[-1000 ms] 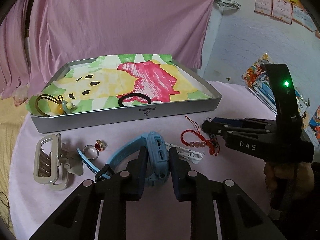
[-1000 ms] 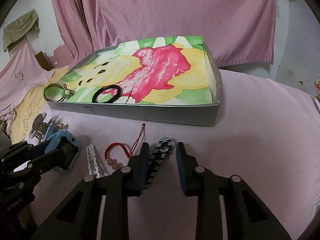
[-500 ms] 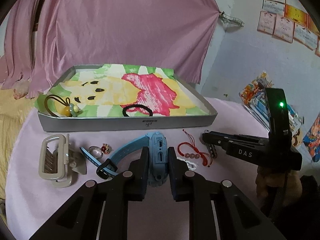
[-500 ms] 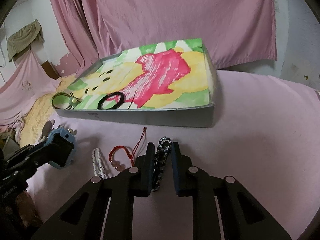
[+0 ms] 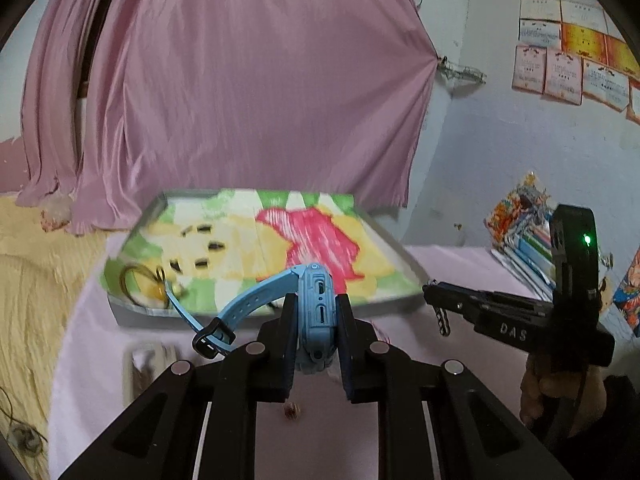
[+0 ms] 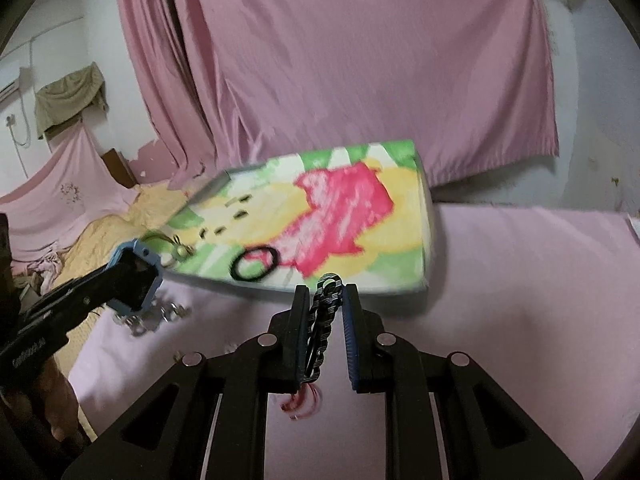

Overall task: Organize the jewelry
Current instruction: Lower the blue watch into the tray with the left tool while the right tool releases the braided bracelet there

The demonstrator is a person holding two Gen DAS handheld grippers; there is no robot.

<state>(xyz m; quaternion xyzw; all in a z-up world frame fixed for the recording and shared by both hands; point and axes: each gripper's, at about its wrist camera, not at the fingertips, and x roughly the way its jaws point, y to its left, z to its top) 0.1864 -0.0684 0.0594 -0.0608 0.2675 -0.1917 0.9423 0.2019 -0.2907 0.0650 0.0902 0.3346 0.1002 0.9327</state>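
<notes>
Both grippers have lifted: left point(image 5: 317, 322) holds watch point(image 5: 316, 312), right point(image 6: 326, 322) hairclip point(image 6: 322, 328).

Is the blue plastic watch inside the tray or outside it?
Outside: the blue plastic watch is clamped in the left gripper, before the tray.

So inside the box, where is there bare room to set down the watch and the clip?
The box is bare over its pink and yellow middle and right side, from the black hair tie across to the right wall. Its near-left corner is crowded: the looped cord with a charm lies there, with the hair tie beside it.
</notes>
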